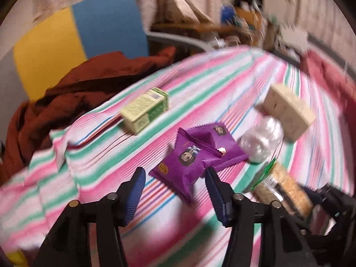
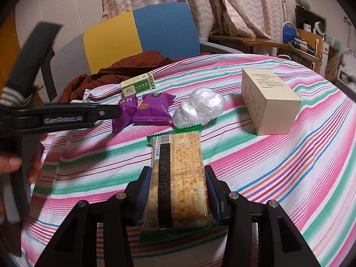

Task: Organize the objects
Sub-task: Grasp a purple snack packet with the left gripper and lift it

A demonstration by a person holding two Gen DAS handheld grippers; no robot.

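My right gripper (image 2: pixel 176 191) fingers clamp the cracker packet (image 2: pixel 178 178) low over the striped surface (image 2: pixel 289 166). My left gripper (image 1: pixel 175 178), fingers wide, nears the purple packets (image 1: pixel 189 158); I should center one before closing.

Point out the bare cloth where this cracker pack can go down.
Bare cloth lies right of the cracker pack, in front of the cream box, and left of the pack toward the near edge. The middle is crowded: purple packets, plastic wad, green box.
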